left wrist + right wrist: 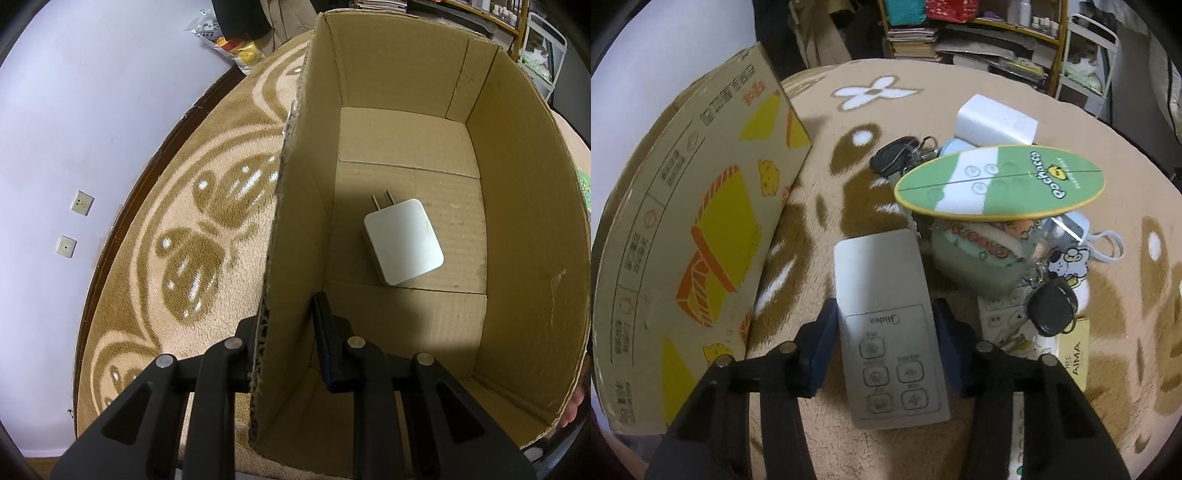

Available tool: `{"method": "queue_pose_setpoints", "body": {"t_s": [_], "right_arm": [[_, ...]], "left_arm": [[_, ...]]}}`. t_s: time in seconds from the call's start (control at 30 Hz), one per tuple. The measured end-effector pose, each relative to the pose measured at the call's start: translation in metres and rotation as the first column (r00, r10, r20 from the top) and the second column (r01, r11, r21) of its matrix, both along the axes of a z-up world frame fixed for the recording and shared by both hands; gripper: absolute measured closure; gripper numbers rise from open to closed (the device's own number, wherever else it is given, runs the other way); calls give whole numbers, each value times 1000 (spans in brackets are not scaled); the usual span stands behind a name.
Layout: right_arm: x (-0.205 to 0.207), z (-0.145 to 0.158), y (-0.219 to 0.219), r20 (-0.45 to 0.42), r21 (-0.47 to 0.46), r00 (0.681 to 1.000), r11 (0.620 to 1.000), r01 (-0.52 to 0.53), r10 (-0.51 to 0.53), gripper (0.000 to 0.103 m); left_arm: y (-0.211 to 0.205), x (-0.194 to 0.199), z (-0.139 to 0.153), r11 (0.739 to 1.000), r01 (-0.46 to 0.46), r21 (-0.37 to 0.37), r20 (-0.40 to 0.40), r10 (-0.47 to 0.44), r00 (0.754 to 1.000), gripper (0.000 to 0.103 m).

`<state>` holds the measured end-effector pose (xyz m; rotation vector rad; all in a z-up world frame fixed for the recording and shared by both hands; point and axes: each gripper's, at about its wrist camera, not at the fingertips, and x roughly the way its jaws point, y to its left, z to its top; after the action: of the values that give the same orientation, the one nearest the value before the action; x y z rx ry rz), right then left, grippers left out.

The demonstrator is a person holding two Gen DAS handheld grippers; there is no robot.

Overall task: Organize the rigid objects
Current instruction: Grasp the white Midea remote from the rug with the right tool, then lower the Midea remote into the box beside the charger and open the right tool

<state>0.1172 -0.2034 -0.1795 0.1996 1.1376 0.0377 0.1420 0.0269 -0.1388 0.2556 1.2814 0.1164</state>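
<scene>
Straddling box wall, left fingers | plug inside | right side cropped

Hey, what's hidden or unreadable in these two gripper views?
- Right wrist: items under the green oval board are covered by it.
- Right wrist: remote button labels are too small.
- Left wrist: the carton wall hides the left tongs' outer finger tip.
- Left wrist: charger underside faces down.

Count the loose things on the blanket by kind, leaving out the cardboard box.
Remote controls: 1
White chargers: 1
Key fobs: 2
Green oval board: 1
Green pouch: 1
Total: 6 I can clearly tell; more lies half-hidden underneath.
</scene>
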Motion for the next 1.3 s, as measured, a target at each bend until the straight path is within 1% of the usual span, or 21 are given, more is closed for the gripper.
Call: {"method": "queue_pose_setpoints", "body": {"t_s": [0.23,0.5,0.63,0.73,0.83,0.97,1.07,1.2,1.3], "right_arm": [[-4,16,2,54,-13,999,1000,3,-2,52],[10,40,20,111,31,994,999,-20,17,52],[16,58,33,165,2,985,999,-48,47,52],[16,67,39,189,-29,981,999,-44,49,52],[13,76,40,211,-10,977,999,-37,38,52],[10,91,42,254,-32,967,999,-32,39,52],[7,106,46,288,1,956,999,-50,48,52],[3,125,60,338,6,938,996,-89,81,52],[2,129,69,348,14,932,994,-112,100,52]], "left_arm": [[0,0,0,1000,1,2,2,-1,1000,82],[1,1,1,1000,-1,-3,6,1,1000,82],[3,0,0,1000,0,-3,5,0,1000,82],[5,1,0,1000,-5,-11,2,5,1000,82],[4,0,0,1000,0,-2,4,0,1000,82],[3,0,-1,1000,3,5,5,-3,1000,82],[3,0,-1,1000,1,3,4,-1,1000,82],[3,0,-1,1000,-1,-1,4,1,1000,82],[3,0,-1,1000,-2,-1,3,2,1000,82]]}}
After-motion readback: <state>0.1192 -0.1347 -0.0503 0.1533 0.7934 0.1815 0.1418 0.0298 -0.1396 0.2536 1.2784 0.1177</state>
